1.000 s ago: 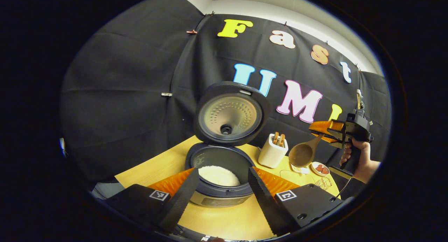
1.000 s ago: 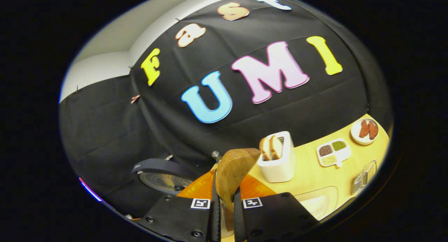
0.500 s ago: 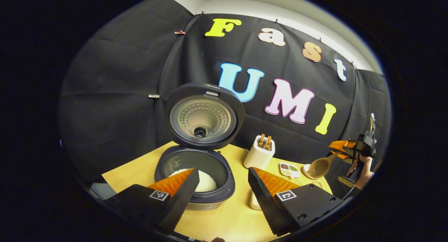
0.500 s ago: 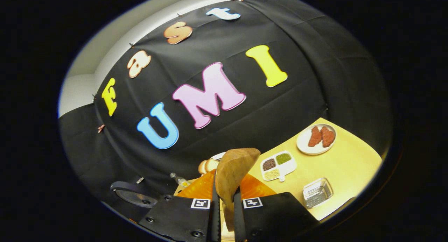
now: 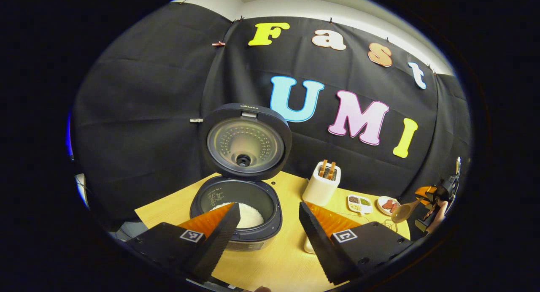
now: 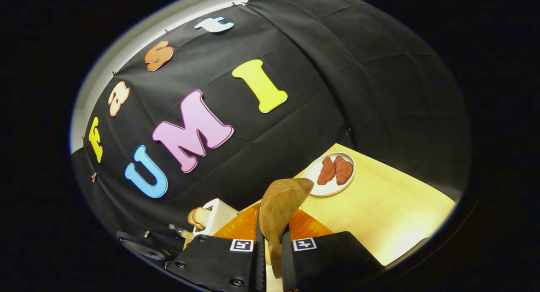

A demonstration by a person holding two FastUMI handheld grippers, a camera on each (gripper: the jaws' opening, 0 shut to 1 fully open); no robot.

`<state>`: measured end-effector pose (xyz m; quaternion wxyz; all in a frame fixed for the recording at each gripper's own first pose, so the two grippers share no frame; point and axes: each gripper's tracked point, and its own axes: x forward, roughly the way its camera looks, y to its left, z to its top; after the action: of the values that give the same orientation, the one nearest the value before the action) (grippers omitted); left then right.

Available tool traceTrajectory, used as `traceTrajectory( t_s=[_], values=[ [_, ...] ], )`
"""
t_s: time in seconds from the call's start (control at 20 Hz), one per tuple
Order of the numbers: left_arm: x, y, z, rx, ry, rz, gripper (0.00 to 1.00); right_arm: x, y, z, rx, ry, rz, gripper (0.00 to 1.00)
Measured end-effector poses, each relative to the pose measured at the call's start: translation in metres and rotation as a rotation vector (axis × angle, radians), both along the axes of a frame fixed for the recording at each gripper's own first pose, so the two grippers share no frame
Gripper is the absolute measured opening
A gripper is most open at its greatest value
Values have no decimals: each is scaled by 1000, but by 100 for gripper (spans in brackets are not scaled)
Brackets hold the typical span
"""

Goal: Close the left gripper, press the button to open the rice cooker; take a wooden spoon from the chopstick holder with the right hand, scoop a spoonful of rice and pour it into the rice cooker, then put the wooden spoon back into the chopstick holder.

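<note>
Since a second ago the right gripper (image 6: 270,245) has swung away from the cooker (image 5: 236,212) toward the table's (image 6: 392,207) far end, and the holder (image 5: 321,186) has slid to 8 o'clock in its view. It stays clamped on the spoon (image 6: 280,207), bowl up. The left gripper (image 5: 265,237) hangs with jaws spread wide before the cooker, lid up, at 6 o'clock. The step looks like the trip to fetch rice. Next the spoon must tip down into a rice supply, which cannot be made out.
</note>
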<state>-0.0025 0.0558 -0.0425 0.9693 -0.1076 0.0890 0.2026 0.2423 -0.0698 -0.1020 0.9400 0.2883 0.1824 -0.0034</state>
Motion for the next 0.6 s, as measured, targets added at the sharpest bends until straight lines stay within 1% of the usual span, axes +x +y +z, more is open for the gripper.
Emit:
traceTrajectory(
  t_s=[0.15,0.25,0.45,0.6],
  values=[
    [-7,-1,5,4,-14,96,95,5,-10,-27,3,44,14,19],
    [-11,-4,5,0,-11,139,95,6,-17,-41,-8,64,22,19],
    [-9,-14,6,-2,-2,171,95,13,-21,-68,-12,103,36,19],
    [-4,-18,14,33,-2,174,95,11,-16,-95,-32,155,56,19]
  ],
)
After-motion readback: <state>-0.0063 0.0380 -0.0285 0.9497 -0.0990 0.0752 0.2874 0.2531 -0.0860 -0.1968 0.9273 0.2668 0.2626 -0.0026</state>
